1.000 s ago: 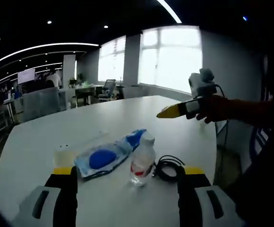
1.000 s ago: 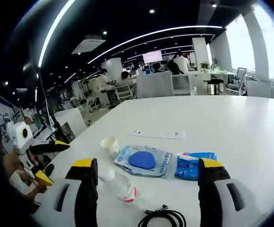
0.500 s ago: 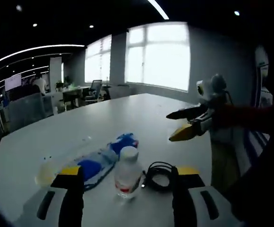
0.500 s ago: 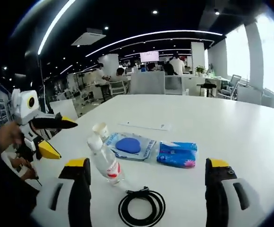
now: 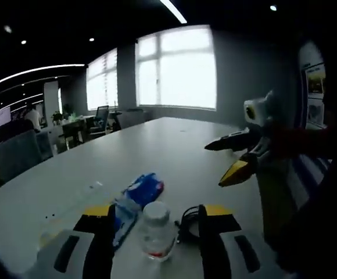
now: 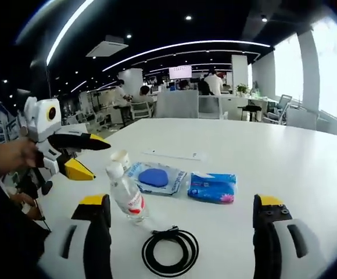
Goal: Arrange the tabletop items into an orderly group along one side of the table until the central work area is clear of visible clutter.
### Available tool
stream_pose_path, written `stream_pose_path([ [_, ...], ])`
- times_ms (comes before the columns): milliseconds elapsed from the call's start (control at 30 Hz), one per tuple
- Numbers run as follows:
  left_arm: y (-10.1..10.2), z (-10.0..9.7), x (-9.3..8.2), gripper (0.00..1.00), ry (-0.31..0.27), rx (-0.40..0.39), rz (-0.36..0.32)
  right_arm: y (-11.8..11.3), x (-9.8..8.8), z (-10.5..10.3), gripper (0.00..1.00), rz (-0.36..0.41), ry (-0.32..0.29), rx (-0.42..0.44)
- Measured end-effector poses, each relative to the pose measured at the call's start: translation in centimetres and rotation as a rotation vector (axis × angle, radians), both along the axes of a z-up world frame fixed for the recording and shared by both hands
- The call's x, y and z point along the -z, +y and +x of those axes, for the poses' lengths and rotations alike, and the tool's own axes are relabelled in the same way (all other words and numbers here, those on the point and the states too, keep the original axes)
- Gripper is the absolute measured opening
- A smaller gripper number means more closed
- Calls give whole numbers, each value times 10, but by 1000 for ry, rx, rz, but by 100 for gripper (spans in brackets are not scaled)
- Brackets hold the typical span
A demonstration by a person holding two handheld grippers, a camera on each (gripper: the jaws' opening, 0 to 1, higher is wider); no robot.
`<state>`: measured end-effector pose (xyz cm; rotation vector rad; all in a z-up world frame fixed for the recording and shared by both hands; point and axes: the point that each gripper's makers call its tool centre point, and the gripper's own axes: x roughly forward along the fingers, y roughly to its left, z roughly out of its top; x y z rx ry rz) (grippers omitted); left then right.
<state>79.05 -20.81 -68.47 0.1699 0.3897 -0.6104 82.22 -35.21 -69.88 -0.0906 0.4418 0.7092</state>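
Bottle [image 5: 156,235] stands between your left gripper's [image 5: 154,232] spread jaws, untouched, hiding part of the coiled cable [image 5: 187,224]. Your right gripper [image 6: 180,220] hangs released over that cable.

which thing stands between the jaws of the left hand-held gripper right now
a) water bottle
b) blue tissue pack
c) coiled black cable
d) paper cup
a: in the left gripper view the water bottle stands upright between the jaws of the left hand-held gripper, untouched.
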Motion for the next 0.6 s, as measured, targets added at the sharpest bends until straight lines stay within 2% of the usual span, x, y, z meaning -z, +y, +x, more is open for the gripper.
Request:
stream_pose_path([
  [200, -5, 6, 12, 49, 32, -3, 1, -1, 7, -2, 98, -2, 12, 6],
  [467, -14, 19, 20, 42, 29, 29, 13, -6, 19, -5, 97, -5, 44, 19],
  [600, -18, 20, 20, 37, 13, 102, -4, -9, 21, -6, 97, 2, 55, 27],
])
